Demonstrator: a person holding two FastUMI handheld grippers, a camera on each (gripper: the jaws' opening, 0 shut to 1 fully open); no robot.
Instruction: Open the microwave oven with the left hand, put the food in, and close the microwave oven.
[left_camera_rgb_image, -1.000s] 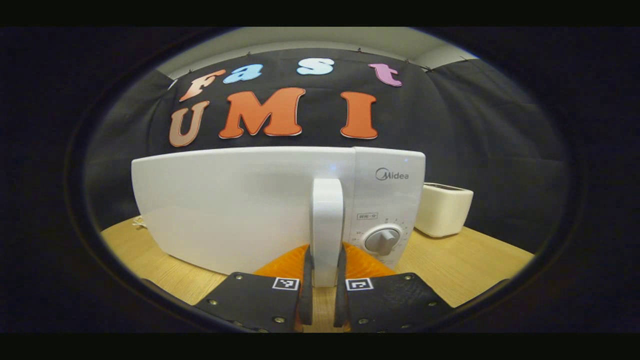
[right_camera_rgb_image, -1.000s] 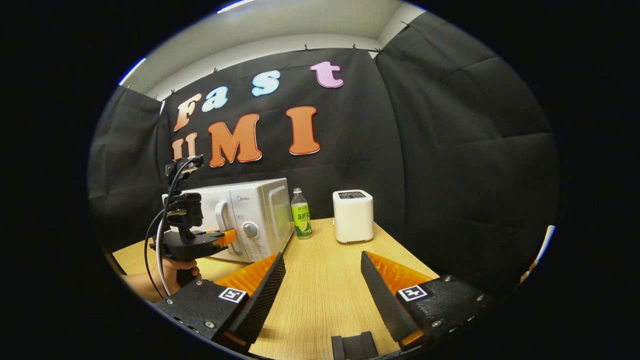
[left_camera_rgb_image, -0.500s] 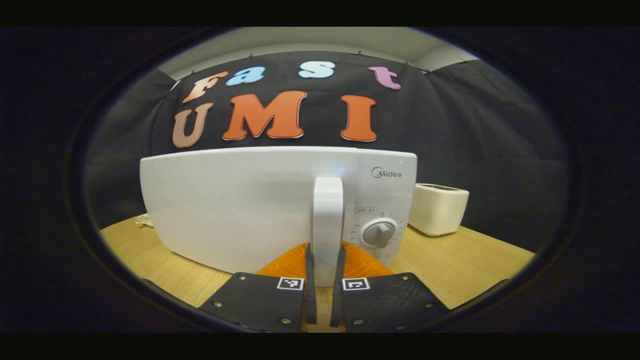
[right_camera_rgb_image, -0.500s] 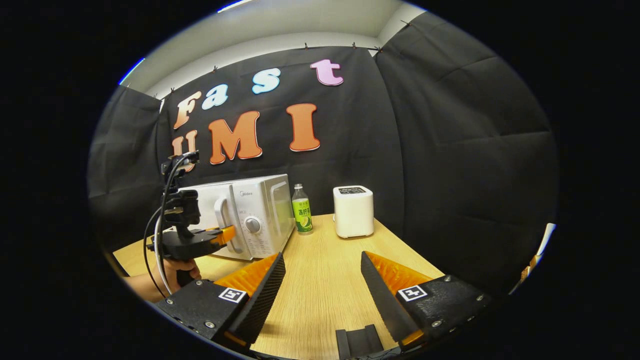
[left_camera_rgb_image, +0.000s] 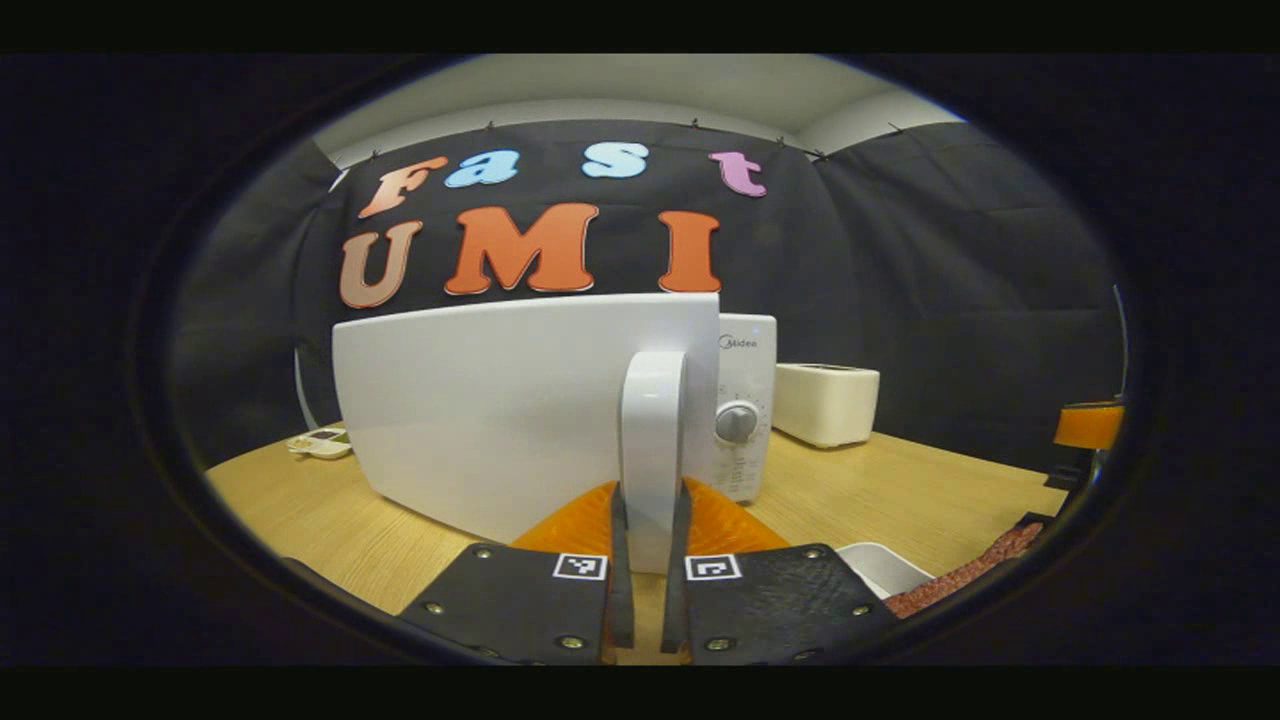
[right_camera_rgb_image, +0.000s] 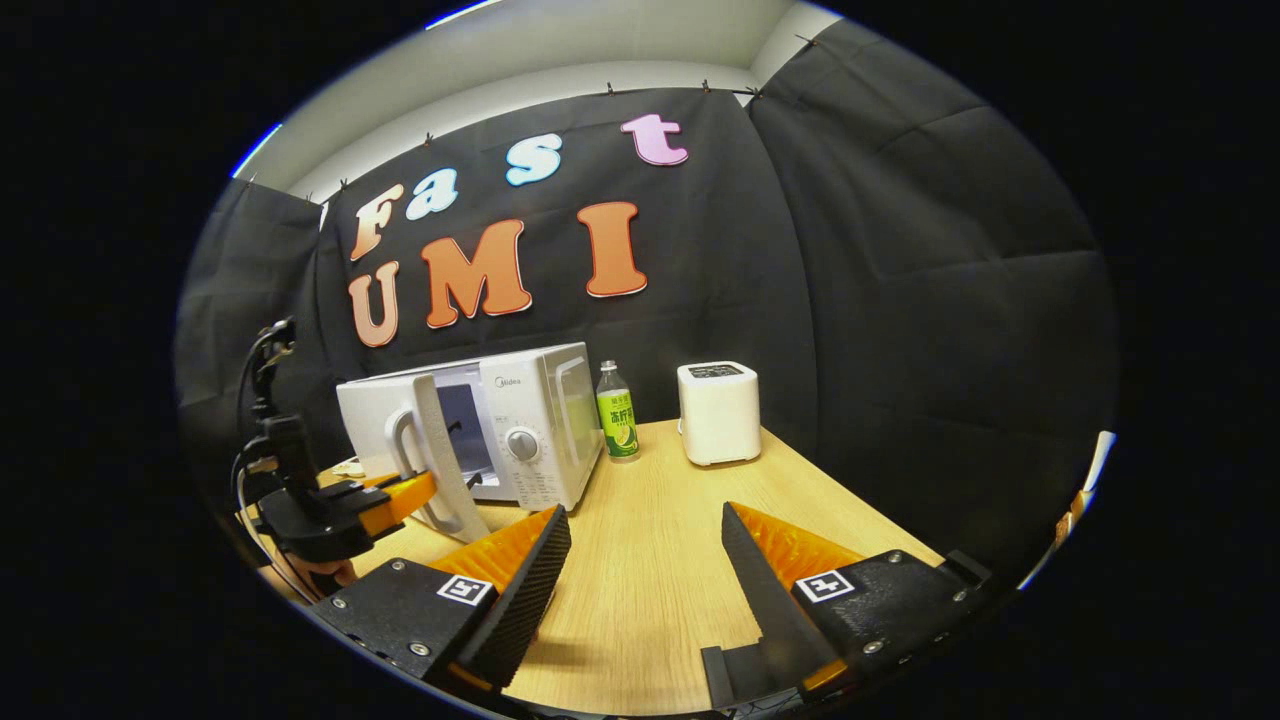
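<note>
Microwave door (right_camera_rgb_image: 385, 430) part-open | left tool (left_camera_rgb_image: 645, 590) clamped on door handle (left_camera_rgb_image: 653, 450) | right tool (right_camera_rgb_image: 640, 580) spread wide, holding nothing | food loading, closing pending

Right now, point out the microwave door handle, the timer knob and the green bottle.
microwave door handle (left_camera_rgb_image: 653, 440): left gripper view, mid-shaft.
timer knob (right_camera_rgb_image: 523, 445): right gripper view, knob face.
green bottle (right_camera_rgb_image: 619, 424): right gripper view, label.

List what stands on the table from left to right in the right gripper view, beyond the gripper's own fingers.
left gripper clamped on the door handle → microwave, door ajar → green-labelled bottle → white toaster.
</note>
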